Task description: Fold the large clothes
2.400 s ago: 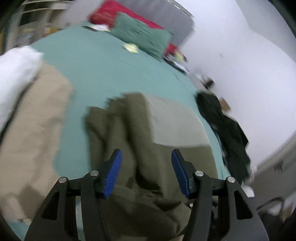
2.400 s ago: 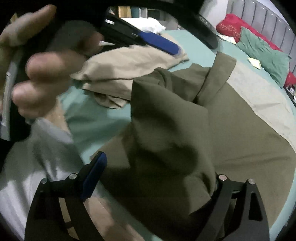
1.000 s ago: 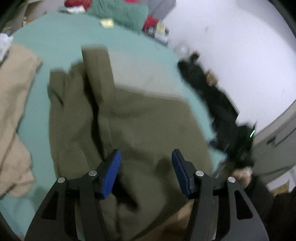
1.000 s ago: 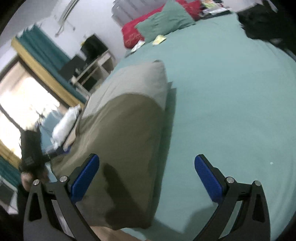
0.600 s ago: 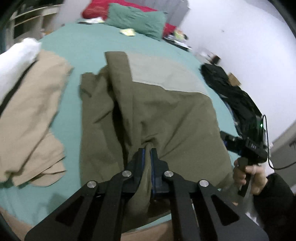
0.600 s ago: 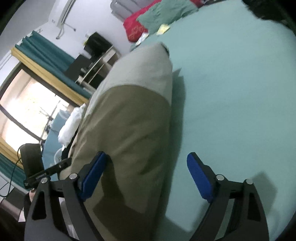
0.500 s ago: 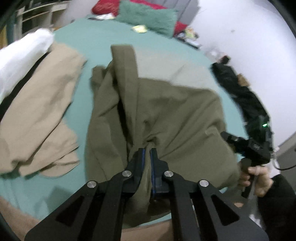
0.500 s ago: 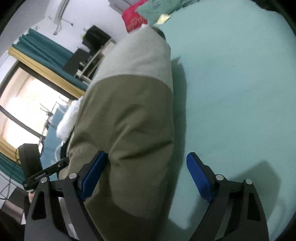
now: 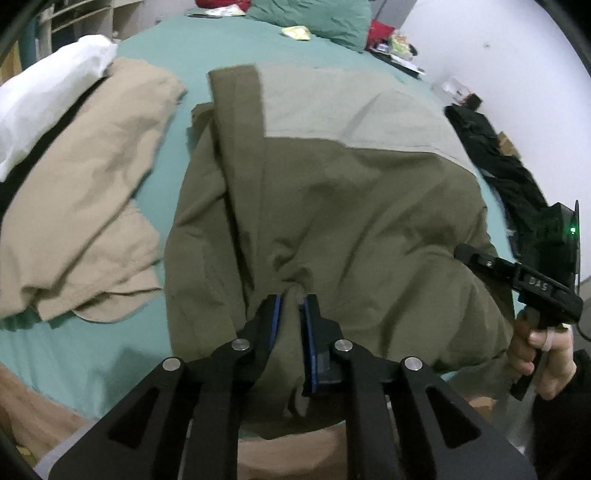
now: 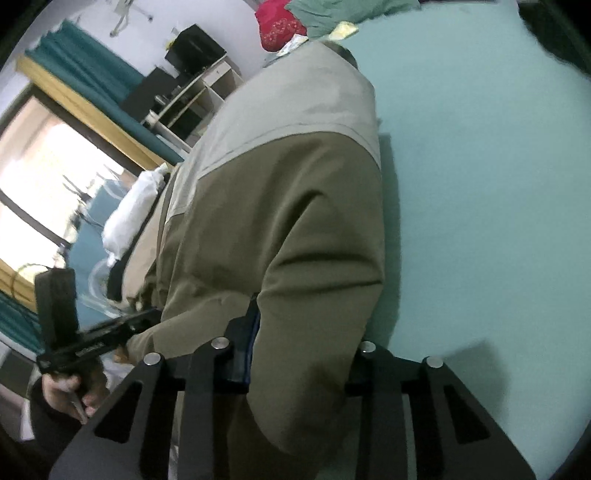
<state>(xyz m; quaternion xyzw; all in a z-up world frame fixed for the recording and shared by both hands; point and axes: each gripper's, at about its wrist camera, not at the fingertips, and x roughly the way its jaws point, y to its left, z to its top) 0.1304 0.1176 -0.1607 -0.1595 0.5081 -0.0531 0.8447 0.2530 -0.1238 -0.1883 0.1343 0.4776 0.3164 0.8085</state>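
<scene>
— what's the left tool (image 9: 291,314) doing?

— its blue pads (image 9: 274,317) are pinched on a bunched fold of the olive garment (image 9: 351,206) at the near edge; the jaws are easing apart a little, cloth still pressed between them.

— and the right tool (image 10: 295,347)?

— closing. the garment's other near corner is draped over it and fills the gap. one blue pad shows against the cloth, the other is buried under it, so i can't tell if the grip is tight. from the left side you can see it in the person's hand (image 9: 543,350), at the garment's right edge.

— where's the garment itself?

— spread on the teal bed sheet (image 9: 92,354), olive below and a paler grey-green panel (image 9: 332,103) at the far end, one sleeve folded up along its left side.

— anything else on the bed?

— a tan garment (image 9: 81,206) crumpled just left of it, something white (image 9: 48,88) beyond that, dark clothes (image 9: 495,162) to the right, and a green pillow (image 9: 317,14) at the head.
</scene>
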